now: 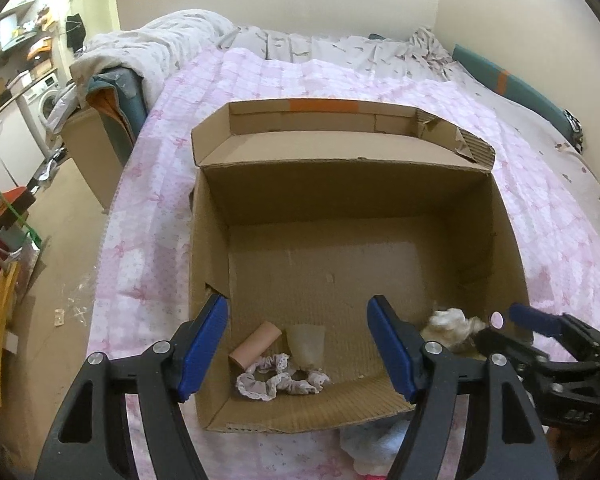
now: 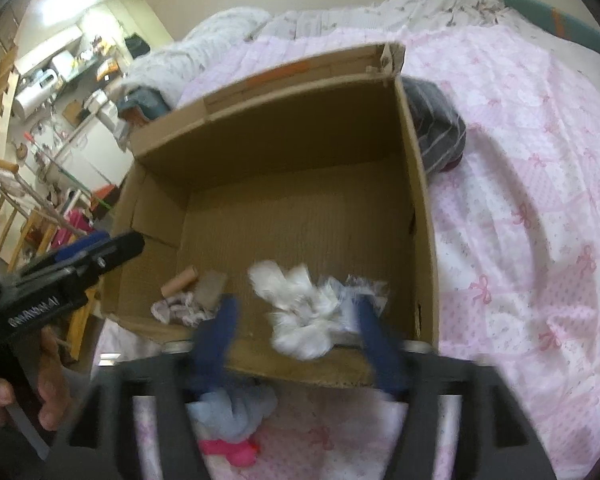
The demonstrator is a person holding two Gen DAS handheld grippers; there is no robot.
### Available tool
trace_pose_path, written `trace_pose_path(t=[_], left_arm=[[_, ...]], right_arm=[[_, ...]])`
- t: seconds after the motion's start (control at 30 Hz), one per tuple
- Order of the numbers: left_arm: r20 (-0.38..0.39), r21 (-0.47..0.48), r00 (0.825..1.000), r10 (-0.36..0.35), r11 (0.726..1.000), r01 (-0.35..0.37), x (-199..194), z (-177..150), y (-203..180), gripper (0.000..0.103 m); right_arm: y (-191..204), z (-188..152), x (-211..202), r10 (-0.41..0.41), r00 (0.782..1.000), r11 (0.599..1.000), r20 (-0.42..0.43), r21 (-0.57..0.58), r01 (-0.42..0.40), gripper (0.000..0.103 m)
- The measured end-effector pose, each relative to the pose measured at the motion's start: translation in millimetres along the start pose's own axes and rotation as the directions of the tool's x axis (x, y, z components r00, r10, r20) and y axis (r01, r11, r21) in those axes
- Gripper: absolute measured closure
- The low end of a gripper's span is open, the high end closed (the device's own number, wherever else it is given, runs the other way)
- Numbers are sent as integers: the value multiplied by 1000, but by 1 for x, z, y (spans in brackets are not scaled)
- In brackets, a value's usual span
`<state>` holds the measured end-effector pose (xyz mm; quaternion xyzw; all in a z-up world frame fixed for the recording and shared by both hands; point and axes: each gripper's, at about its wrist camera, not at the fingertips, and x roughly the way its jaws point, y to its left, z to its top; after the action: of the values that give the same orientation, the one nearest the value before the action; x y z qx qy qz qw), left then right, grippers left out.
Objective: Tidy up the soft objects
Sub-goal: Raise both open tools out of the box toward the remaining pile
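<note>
Both grippers, left (image 1: 296, 344) and right (image 2: 296, 328), spread wide and empty over the cardboard box (image 1: 500, 216); white fluffy cloth (image 2: 300, 312) between the right's fingers, light, limp, best pinched mid-bunch.

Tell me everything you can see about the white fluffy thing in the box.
The white fluffy thing is a crumpled, soft-looking bundle, perhaps fabric or stuffing. It lies on the floor of the open cardboard box, near its front right corner. The right gripper stands open around it, pads apart. Blur hides finer detail.
</note>
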<state>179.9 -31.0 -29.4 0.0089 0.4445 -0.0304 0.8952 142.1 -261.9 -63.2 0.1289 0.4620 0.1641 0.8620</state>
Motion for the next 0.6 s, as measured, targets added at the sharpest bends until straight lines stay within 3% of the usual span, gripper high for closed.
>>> trace_pose_path(t=[0.07, 0.1, 0.3, 0.33, 0.6], left_arm=[[3, -6, 1000, -1, 1000, 1, 0, 0, 2, 33], [2, -8, 1000, 2, 1000, -2, 0, 0, 2, 33], [9, 12, 1000, 18, 1000, -18, 0, 0, -1, 33], [10, 17, 1000, 5, 1000, -5, -1, 0, -2, 33], [5, 20, 1000, -23, 1000, 23, -3, 1, -4, 33]], right_arm=[[-1, 2, -4, -9, 1000, 1000, 17, 7, 9, 7], [-2, 2, -5, -13, 1000, 1000, 28, 10, 13, 5], [-4, 4, -5, -20, 999, 1000, 27, 11, 20, 3], [-3, 4, -5, -14, 999, 1000, 31, 9, 14, 0], [-8, 5, -9, -17, 997, 1000, 72, 22, 16, 0]])
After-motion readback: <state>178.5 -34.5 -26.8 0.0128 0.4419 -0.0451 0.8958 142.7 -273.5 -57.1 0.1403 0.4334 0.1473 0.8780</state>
